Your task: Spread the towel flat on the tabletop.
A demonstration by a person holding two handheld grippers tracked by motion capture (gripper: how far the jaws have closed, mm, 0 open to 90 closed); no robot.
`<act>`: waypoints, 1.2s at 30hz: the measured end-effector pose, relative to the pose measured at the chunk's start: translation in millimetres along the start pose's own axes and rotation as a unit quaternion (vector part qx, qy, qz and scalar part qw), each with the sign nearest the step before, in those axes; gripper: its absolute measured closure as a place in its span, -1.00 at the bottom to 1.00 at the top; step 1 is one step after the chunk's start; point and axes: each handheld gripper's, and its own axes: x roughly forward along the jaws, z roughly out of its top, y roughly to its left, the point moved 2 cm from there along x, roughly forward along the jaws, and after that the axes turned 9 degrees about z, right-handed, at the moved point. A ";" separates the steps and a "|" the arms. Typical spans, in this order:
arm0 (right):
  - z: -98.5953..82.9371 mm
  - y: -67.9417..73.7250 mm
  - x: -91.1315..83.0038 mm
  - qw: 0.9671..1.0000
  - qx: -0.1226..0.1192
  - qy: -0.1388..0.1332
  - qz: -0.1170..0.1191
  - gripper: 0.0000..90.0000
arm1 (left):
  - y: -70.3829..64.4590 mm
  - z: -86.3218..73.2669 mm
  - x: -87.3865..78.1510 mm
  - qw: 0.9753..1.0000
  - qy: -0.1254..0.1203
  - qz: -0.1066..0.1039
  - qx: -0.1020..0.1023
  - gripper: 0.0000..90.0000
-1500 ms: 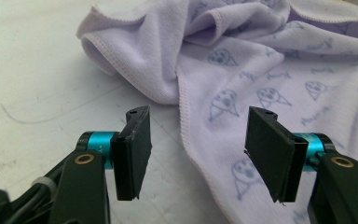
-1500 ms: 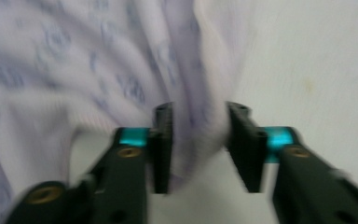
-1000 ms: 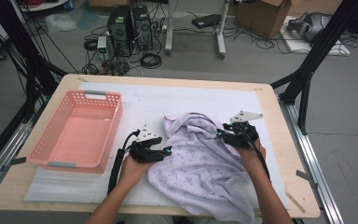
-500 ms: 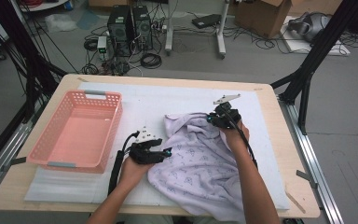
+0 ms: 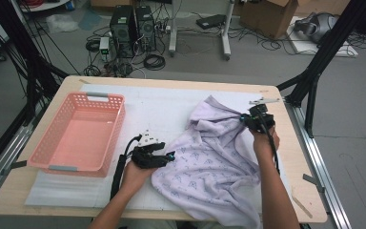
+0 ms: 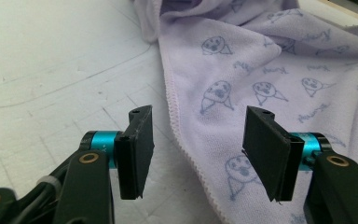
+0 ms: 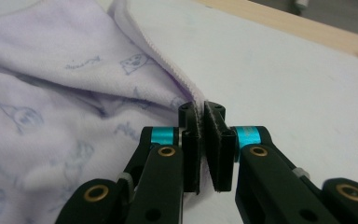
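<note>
Right gripper (image 7: 201, 140) pinches towel (image 5: 209, 157) hem; left gripper (image 6: 200, 149) agape over hem.

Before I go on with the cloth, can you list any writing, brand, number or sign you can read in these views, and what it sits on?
No text here reads clearly.
Lavender towel: printed with small cartoon faces and short script-like marks; the marks are too blurred to read.
Pink basket: no label seen.
Left claw, open at the towel's hem: no markings seen.
Right claw, shut on the towel's edge: no markings seen.
Boxes and equipment on the floor: too small to tell.
</note>
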 end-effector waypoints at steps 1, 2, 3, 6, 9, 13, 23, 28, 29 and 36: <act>-4.6 -5.9 -4.1 1.000 0.013 -0.001 -0.015 0.89 | 0.1 0.0 -0.1 1.000 0.000 0.001 -0.001 -0.05; -9.5 -12.0 -7.6 0.999 0.023 0.001 -0.032 0.89 | 0.0 -0.1 0.0 1.000 0.000 0.000 -0.001 -0.05; -14.5 -17.2 -9.8 0.998 0.030 0.012 -0.047 0.87 | -0.1 -0.2 0.2 1.000 0.001 0.000 -0.001 -0.05; -28.4 -27.5 -12.7 0.995 0.037 0.038 -0.079 0.75 | -0.2 0.2 0.0 1.000 0.001 0.001 -0.003 -0.05; -36.4 -28.9 -17.1 0.997 0.046 0.021 -0.058 0.50 | 1.8 1.3 0.5 1.000 -0.003 0.008 -0.003 0.00; -35.1 -18.6 -35.3 0.998 0.020 -0.026 -0.044 0.38 | 7.5 9.4 3.9 1.000 -0.009 0.015 -0.016 0.02; -61.7 -6.2 -56.2 0.998 0.020 -0.051 0.008 0.33 | 12.2 50.6 45.7 1.000 -0.001 0.006 -0.007 -0.05; -80.3 -5.2 -56.7 0.998 0.035 -0.054 0.025 0.31 | 3.3 57.0 72.5 1.000 0.017 -0.001 -0.003 -0.12; -83.1 -4.4 -56.3 0.998 0.037 -0.052 0.028 0.30 | 3.0 56.5 77.2 1.000 0.030 0.001 -0.005 -0.14; -94.6 5.5 -49.2 0.997 0.018 -0.044 0.057 0.29 | -13.0 51.6 95.0 0.996 0.074 0.009 0.055 -0.05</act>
